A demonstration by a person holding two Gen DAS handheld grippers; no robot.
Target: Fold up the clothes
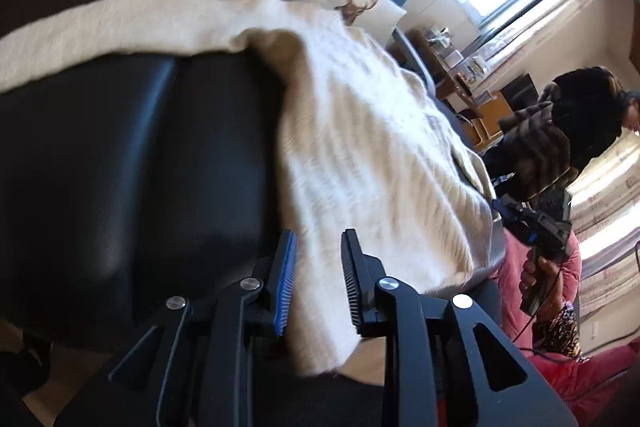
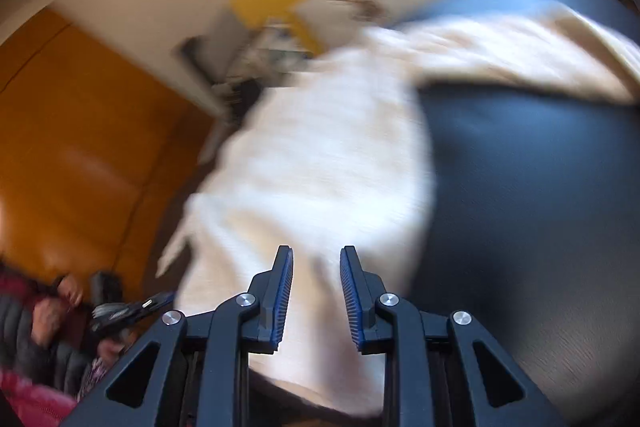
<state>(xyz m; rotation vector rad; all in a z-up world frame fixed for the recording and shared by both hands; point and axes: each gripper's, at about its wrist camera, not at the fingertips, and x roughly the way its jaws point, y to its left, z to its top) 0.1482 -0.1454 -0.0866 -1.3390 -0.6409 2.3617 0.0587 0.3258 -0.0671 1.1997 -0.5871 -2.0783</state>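
Both released: left hand-held gripper (image 1: 318, 259) and right hand-held gripper (image 2: 316, 275) straddle the cream sweater (image 1: 360, 147) edges.

My left gripper (image 1: 318, 283) is matte black, triangular cut-outs in its frame, round silver screws at the joints, one ribbed pad blue, the other looks black. My right gripper (image 2: 316, 297) matches, both ribbed pads edged blue, though that picture's blurred.
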